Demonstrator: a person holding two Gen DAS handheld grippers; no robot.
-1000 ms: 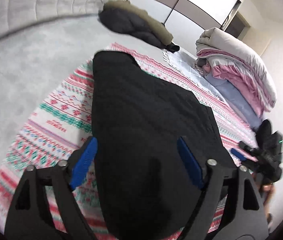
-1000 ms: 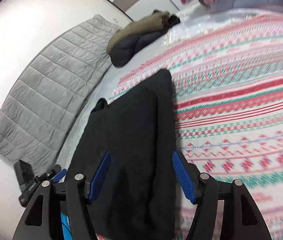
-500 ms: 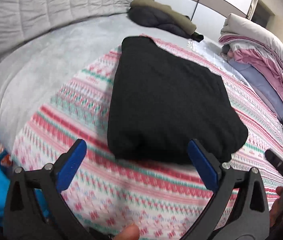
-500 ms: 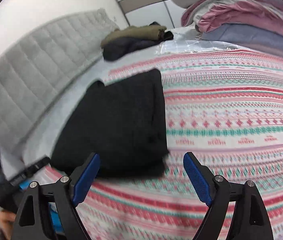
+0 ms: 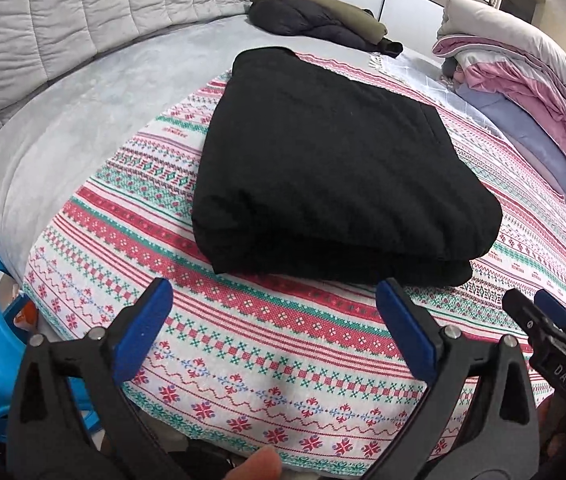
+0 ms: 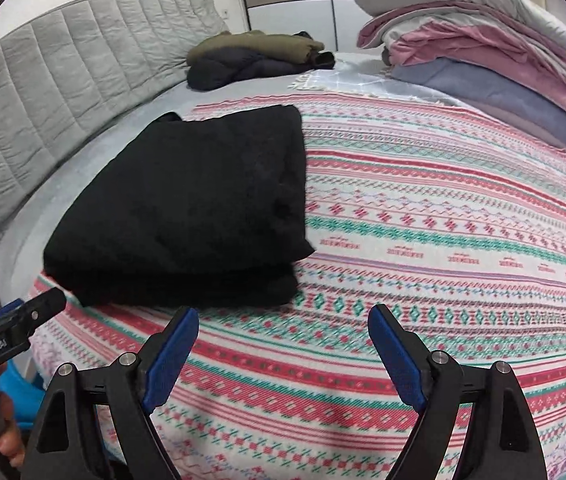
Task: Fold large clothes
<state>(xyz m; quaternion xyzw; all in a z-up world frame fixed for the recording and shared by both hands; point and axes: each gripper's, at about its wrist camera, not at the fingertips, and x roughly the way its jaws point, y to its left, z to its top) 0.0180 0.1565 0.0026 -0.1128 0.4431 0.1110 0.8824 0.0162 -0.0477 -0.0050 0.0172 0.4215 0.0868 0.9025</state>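
From the left wrist view, my left hand-held gripper (image 5: 271, 330) was released, holding nothing; the folded black garment (image 5: 331, 168) lay just ahead of it on the patterned blanket (image 5: 283, 360).

From the right wrist view, my right hand-held gripper (image 6: 283, 354) was also released, with the garment ahead and to its left. I judged a careless touch could spoil the fold.

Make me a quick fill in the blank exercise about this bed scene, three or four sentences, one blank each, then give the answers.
1. The folded garment lying on the patterned blanket is ____ in colour.
2. Both the left tool and the right tool have their jaws ____, with nothing between them.
3. The pads on each tool's fingers are ____ in colour.
4. The olive and dark jackets lie near the grey quilted ____.

Answers: black; open; blue; headboard
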